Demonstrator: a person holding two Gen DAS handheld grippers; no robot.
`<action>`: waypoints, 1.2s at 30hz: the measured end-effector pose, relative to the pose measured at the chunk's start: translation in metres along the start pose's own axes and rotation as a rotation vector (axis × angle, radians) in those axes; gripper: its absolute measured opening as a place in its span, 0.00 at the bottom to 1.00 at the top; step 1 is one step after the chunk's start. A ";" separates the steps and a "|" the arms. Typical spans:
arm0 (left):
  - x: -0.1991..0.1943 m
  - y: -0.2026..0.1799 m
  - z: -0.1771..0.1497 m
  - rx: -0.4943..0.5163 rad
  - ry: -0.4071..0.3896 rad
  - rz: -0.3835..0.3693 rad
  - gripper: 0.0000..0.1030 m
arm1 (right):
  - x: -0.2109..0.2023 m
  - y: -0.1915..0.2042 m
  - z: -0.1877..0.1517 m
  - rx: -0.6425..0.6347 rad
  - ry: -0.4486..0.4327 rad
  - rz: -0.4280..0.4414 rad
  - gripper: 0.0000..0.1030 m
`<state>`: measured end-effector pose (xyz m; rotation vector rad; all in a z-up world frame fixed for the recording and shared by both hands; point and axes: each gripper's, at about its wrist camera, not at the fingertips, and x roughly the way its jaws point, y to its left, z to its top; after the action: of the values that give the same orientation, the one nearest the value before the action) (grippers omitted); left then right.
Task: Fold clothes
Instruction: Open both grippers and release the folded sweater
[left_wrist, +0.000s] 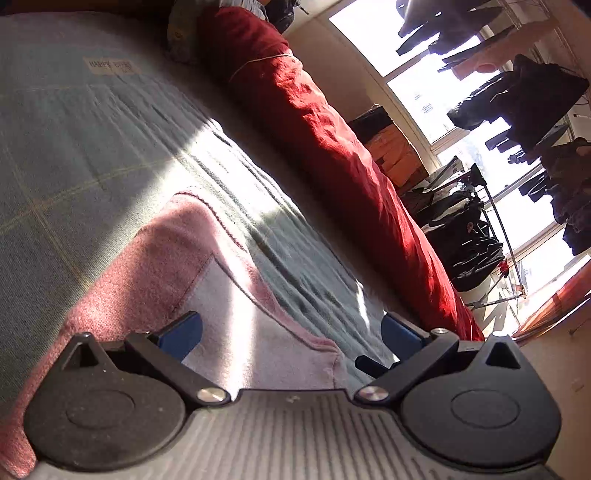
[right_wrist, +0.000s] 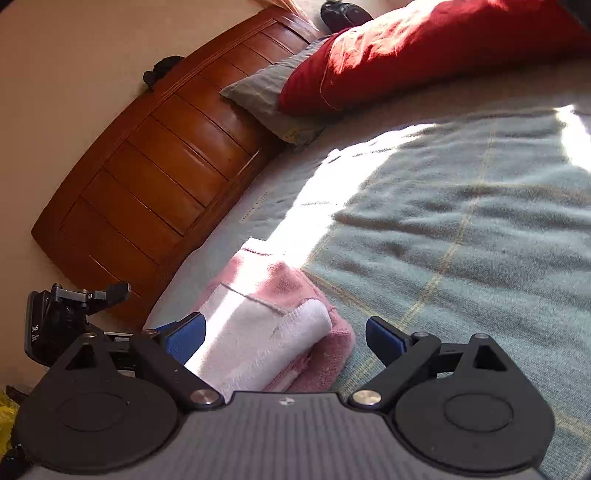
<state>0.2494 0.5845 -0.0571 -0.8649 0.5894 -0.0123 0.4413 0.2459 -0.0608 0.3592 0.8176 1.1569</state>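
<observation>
My right hand-held gripper (right_wrist: 286, 334) stood with its jaws wide apart and nothing pinched; the folded pink garment (right_wrist: 273, 325) lay on the bed just under and ahead of it, its pale inner side turned up in a roll on top. My left hand-held gripper (left_wrist: 291, 332) was spread open too, empty, hovering over the same pink garment (left_wrist: 192, 266) where it lay flat on the green blanket (left_wrist: 92, 147).

As I judged it, the fold was made and I was letting go. To do that well I needed to lift both grippers straight off without snagging the fleecy pile on a blue pad, then check that the top flap sat square on the layer beneath. The rolled pale edge looked loose, so I thought a light press along it would keep the bundle from springing open. The strong sunlight washed out part of the cloth, so I could not tell how neat the far edge was.

Writing: a label sewn on the blanket (left_wrist: 110, 66) seemed to begin with "HAPPY"; the rest was too blurred. The left device seen from the right wrist (right_wrist: 55, 325) bore "DAS", with smaller unreadable lines below.
</observation>
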 end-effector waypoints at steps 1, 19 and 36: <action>0.005 0.000 0.003 0.004 0.010 0.012 0.99 | -0.001 0.011 0.003 -0.061 -0.008 0.018 0.93; -0.011 -0.008 -0.032 0.101 0.137 0.044 0.99 | 0.023 0.104 -0.051 -0.709 0.157 0.051 0.89; -0.096 0.034 -0.107 -0.141 -0.113 -0.001 0.99 | -0.031 0.114 -0.081 -0.613 0.220 0.073 0.93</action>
<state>0.1084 0.5541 -0.0892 -0.9958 0.4878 0.0772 0.3017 0.2492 -0.0302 -0.2508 0.6005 1.4663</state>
